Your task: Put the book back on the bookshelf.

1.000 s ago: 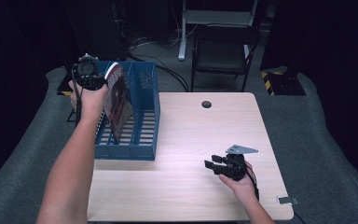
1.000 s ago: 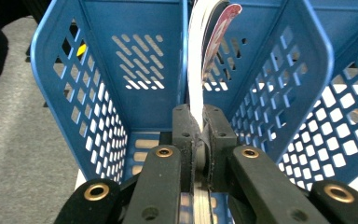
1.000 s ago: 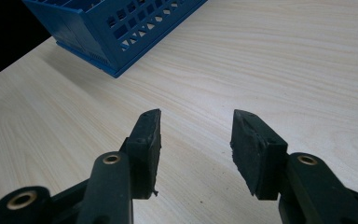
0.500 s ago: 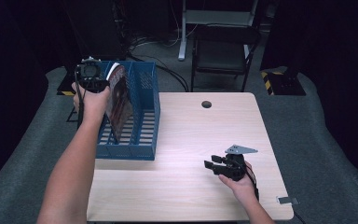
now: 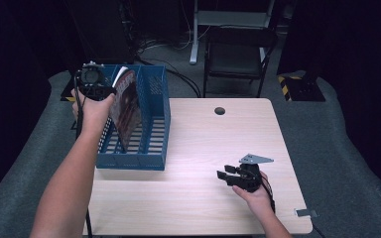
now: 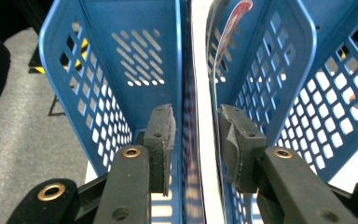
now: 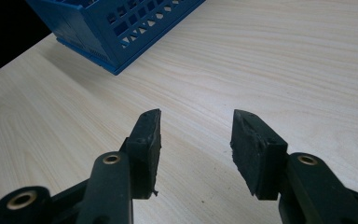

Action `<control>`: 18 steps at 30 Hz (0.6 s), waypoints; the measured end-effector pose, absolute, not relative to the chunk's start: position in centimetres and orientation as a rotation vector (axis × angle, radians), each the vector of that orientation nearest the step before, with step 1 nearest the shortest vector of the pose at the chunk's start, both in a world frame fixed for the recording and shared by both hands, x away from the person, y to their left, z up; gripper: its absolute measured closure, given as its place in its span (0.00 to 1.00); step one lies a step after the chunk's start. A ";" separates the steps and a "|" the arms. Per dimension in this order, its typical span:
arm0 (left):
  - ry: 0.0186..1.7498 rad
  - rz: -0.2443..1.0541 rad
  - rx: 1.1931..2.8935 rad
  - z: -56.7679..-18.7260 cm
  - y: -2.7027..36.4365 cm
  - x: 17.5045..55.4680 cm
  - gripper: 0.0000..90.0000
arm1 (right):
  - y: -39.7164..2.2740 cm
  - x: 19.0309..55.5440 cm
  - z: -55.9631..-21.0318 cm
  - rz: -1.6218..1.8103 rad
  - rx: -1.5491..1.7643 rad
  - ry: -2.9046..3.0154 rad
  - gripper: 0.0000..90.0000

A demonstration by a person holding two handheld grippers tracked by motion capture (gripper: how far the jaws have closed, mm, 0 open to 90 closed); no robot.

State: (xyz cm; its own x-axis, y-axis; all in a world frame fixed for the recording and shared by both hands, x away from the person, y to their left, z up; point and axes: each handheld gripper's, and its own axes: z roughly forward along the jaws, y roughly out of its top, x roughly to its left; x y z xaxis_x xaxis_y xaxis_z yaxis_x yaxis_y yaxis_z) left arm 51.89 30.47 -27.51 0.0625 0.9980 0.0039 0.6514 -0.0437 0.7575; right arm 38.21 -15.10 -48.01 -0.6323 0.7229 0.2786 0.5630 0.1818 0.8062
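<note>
While the left gripper (image 5: pixel 95 79) hovers over the far end of the blue perforated plastic file rack (image 5: pixel 151 124) at the light wooden table's (image 5: pixel 203 198) left side, its jaws sit apart on either side of a thin glossy magazine (image 6: pixel 205 154) standing on edge in the rack. Neither pad (image 6: pixel 161 140) clearly presses it, so whether they grip it I cannot tell. Near the table's front right, the right gripper (image 5: pixel 230 177) rests low in the person's hand (image 5: pixel 255 196), jaws wide and empty, pointing toward the rack.
</note>
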 end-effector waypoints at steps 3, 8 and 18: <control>1.638 0.732 1.767 -27.7 30.7 51.7 0.80 | -15.1 38.2 -48.0 1.434 1.258 2.288 0.58; 1.627 0.696 1.746 -27.9 31.0 51.5 0.92 | -15.0 38.2 -48.1 1.435 1.252 2.286 0.58; 1.593 0.644 1.736 -28.0 31.8 51.5 0.94 | -15.0 38.2 -48.1 1.438 1.261 2.287 0.58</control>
